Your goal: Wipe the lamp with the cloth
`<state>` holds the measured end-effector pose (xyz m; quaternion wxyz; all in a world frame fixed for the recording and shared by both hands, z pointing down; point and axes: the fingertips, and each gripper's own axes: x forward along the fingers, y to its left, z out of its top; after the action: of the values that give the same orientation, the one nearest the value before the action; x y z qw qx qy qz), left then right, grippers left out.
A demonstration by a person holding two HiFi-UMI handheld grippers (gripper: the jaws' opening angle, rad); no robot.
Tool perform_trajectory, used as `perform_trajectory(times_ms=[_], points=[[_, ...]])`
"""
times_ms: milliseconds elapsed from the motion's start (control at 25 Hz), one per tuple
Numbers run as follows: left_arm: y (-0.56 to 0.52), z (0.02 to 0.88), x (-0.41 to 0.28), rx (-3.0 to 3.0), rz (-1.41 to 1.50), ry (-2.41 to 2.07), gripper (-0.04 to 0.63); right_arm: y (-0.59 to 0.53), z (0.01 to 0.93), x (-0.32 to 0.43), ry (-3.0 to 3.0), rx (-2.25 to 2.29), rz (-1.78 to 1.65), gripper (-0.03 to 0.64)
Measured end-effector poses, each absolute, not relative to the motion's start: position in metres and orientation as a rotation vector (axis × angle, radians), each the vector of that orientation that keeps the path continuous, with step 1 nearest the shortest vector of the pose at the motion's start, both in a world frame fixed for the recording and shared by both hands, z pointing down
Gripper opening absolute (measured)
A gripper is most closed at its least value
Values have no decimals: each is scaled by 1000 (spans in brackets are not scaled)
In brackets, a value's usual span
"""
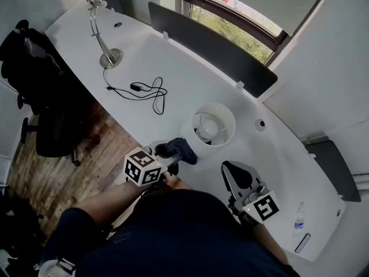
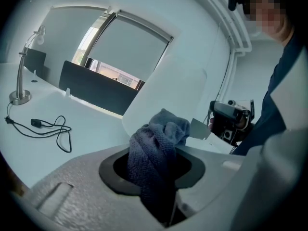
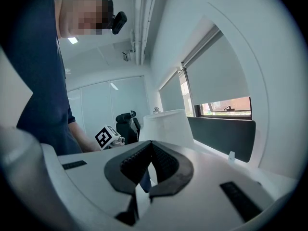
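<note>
A lamp with a white drum shade (image 1: 214, 111) stands on the white desk (image 1: 173, 68) just ahead of me; the shade (image 2: 166, 88) fills the middle of the left gripper view and shows further off in the right gripper view (image 3: 166, 126). My left gripper (image 1: 168, 152) is shut on a bunched dark blue cloth (image 1: 182, 149), held close beside the shade's near left side. The cloth (image 2: 154, 146) sticks up out of the jaws of this gripper (image 2: 156, 174). My right gripper (image 1: 235, 173) hovers to the right of the lamp with its jaws (image 3: 151, 147) shut and nothing between them.
A silver gooseneck desk lamp (image 1: 105, 45) stands at the far left of the desk, with a black cable (image 1: 147, 91) coiled near it. Dark partition panels (image 1: 213, 48) line the desk's back edge. A black office chair (image 1: 52, 131) stands at the left and a water bottle (image 1: 298, 218) at the right.
</note>
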<state>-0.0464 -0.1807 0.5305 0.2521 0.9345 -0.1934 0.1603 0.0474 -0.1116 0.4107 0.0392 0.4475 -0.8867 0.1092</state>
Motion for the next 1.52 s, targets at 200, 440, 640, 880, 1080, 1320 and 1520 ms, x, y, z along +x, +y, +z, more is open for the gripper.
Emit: perform_trajectory(times_ms=[200, 440, 640, 880, 1080, 1320, 1520], points=[[-187, 542, -53, 2537, 488, -528, 135, -112, 411, 45, -2698, 1398, 336, 11], [-197, 518, -55, 2608, 490, -534, 133, -110, 411, 45, -2702, 1421, 330, 11], [-206, 480, -54, 2684, 431, -552, 134, -108, 408, 46, -2714, 1448, 314, 11], [-215, 440, -47, 2731, 353, -543, 133, -110, 403, 48, -2714, 1475, 296, 11], [-221, 411, -44, 2772, 279, -555, 133, -109, 401, 51, -2718, 1482, 292, 11], [-226, 379, -44, 2809, 188, -585, 133, -113, 395, 53, -2736, 1474, 267, 11], [-223, 368, -59, 2782, 102, -698, 133, -114, 388, 54, -2766, 1449, 235, 11]])
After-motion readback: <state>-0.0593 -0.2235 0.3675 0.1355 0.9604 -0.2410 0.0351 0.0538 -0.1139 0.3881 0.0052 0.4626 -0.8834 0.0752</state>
